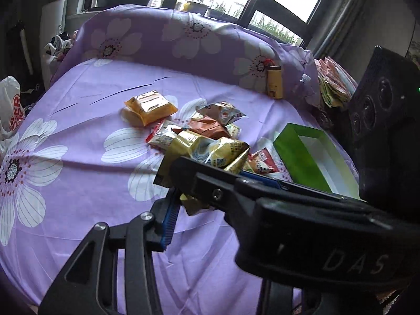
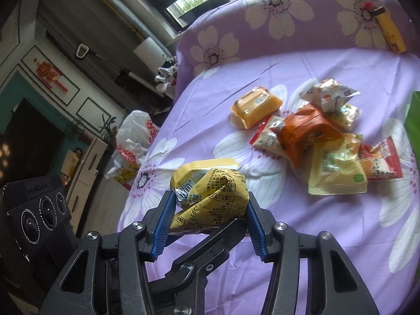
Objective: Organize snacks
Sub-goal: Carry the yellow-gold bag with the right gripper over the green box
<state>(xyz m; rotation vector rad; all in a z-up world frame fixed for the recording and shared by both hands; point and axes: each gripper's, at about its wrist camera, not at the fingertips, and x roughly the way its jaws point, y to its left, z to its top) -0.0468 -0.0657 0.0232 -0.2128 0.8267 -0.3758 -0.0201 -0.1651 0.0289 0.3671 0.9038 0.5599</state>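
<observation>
A crumpled yellow snack packet [image 2: 210,191] is lifted above the purple flowered cloth [image 2: 328,236]. My right gripper [image 2: 210,210] is shut on it, its blue pads pressing both sides. In the left wrist view the same packet [image 1: 210,149] sits between the tilted blue pads of my left gripper [image 1: 215,199], also shut on it, with the right gripper's black finger crossing in front. A pile of snack packets [image 2: 315,141] lies beyond, an orange packet [image 1: 151,107] at its far left. An open green box [image 1: 299,157] with a white inside stands to the right of the pile.
A yellow bottle [image 1: 275,84] leans against the cloth-covered backrest [image 1: 157,36]. A white plastic bag [image 1: 9,105] hangs off the left edge. Stacked papers [image 1: 333,84] lie at the far right. Bare cloth spreads left and in front of the pile.
</observation>
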